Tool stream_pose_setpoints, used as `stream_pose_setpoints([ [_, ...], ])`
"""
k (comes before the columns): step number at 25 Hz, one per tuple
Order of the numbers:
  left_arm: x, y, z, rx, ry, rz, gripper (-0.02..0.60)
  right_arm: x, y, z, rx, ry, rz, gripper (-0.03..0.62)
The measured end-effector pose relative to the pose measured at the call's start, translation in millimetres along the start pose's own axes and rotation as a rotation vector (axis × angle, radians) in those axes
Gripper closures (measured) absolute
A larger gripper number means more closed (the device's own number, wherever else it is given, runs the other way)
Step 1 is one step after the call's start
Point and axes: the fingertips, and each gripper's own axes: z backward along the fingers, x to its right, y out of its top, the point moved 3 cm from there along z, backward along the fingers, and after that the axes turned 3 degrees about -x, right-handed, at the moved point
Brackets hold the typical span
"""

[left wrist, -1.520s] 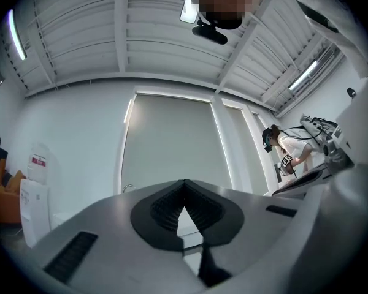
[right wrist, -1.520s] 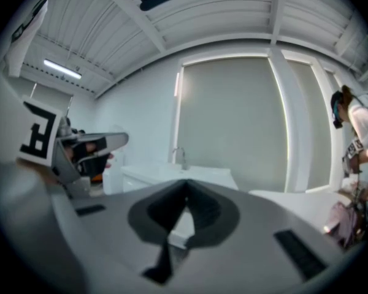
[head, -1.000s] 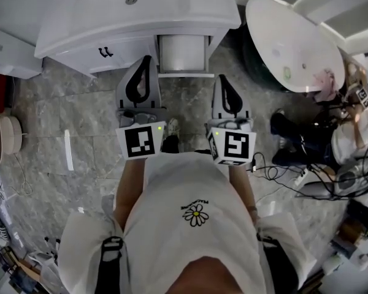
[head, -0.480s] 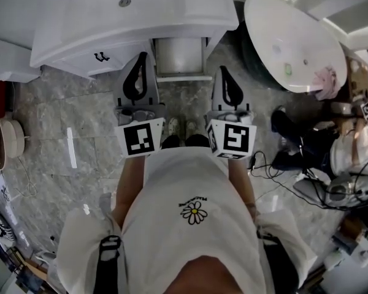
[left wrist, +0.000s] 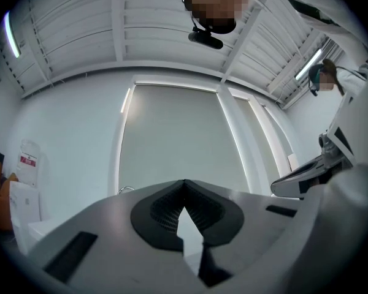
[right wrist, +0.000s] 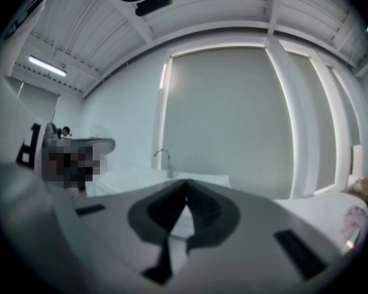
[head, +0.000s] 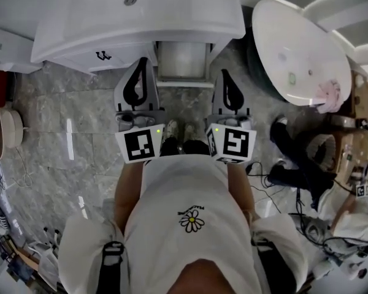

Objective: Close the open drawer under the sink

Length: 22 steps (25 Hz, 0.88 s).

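The white sink cabinet (head: 135, 17) stands at the top of the head view. Its drawer (head: 181, 59) is pulled out toward me, open and pale inside. My left gripper (head: 142, 61) is on the drawer's left side, its tips near the cabinet front. My right gripper (head: 224, 73) is on the drawer's right side, near the front corner. Neither visibly touches the drawer. In the left gripper view the left gripper (left wrist: 184, 182) has its jaws together on nothing. The right gripper (right wrist: 185, 181) is likewise shut and empty, with the faucet (right wrist: 164, 159) and sink top ahead of it.
A white oval bathtub (head: 300, 48) lies to the right of the cabinet. Cables (head: 282, 170) and gear crowd the floor at right. A white box (head: 6, 45) and a round basket (head: 0, 133) sit at left. The floor is grey marble tile (head: 80, 121).
Both grippers have moved forward along the sides of the drawer, closer to the cabinet. The drawer stays pulled out and both pairs of jaws stay shut.
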Motion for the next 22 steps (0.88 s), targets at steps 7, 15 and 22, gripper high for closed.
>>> stream_pose_setpoints([
  [7,-9.3,-83.7,-30.4,-0.059,0.017,-0.005,0.561,-3.3,-60.6,-53.9,-0.033,-0.004,-0.002,0.565],
  [15,-11.4,-206.5,-45.6,-0.124,0.042,-0.012,0.561,-9.3,-158.2,-106.5,-0.088,0.011,-0.049,0.565],
  [22,-10.9,-291.4,-23.4,-0.205,0.056,0.013,0.561,-20.2,-241.9,-115.9,-0.141,0.02,-0.06,0.565],
])
